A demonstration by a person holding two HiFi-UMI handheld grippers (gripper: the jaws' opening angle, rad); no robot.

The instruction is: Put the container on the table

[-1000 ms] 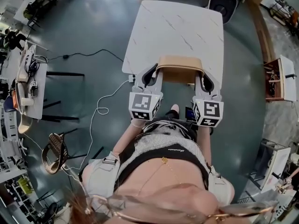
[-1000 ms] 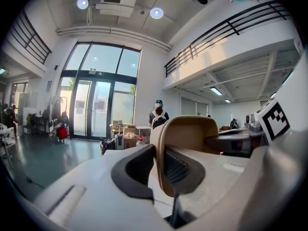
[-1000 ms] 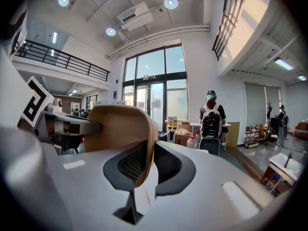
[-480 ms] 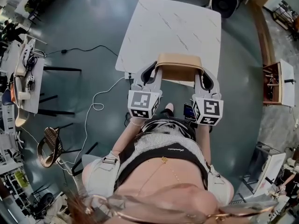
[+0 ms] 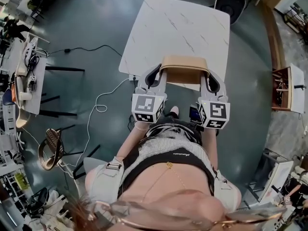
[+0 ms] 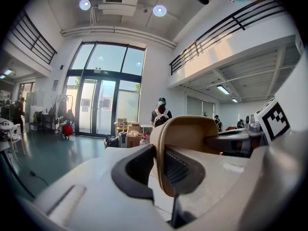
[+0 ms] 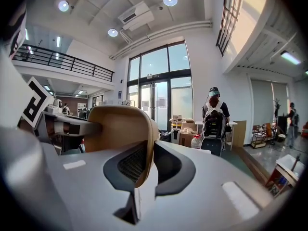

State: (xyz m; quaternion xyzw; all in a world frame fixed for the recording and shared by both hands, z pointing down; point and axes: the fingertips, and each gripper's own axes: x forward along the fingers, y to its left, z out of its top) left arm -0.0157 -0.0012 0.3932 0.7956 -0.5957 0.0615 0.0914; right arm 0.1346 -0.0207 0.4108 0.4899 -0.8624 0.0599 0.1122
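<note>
Your left gripper (image 6: 161,173) has its two dark fingers (image 6: 132,170) pressed on the left wall of the tan container (image 6: 190,134). The wall sits right between them. Your right gripper (image 7: 150,171) does the same on the other wall. It pinches tight, with only the thin wall in the gap. In both gripper views the grey gripper bodies hide the lower part of the container, so you cannot see its bottom there.

In the head view the container (image 5: 185,69) is in the middle of the frame. It is held from both sides over the near edge of the white table (image 5: 183,23). From above you cannot tell if its bottom touches the table top or hangs just over it. The inside of the container is in shade and hard to make out. The two marker cubes (image 5: 148,109) cover your hands. A white cable (image 5: 98,107) lies on the dark floor at the left of the frame. In the right gripper view a person with a backpack (image 7: 214,124) stands far back, right of centre, facing away.
</note>
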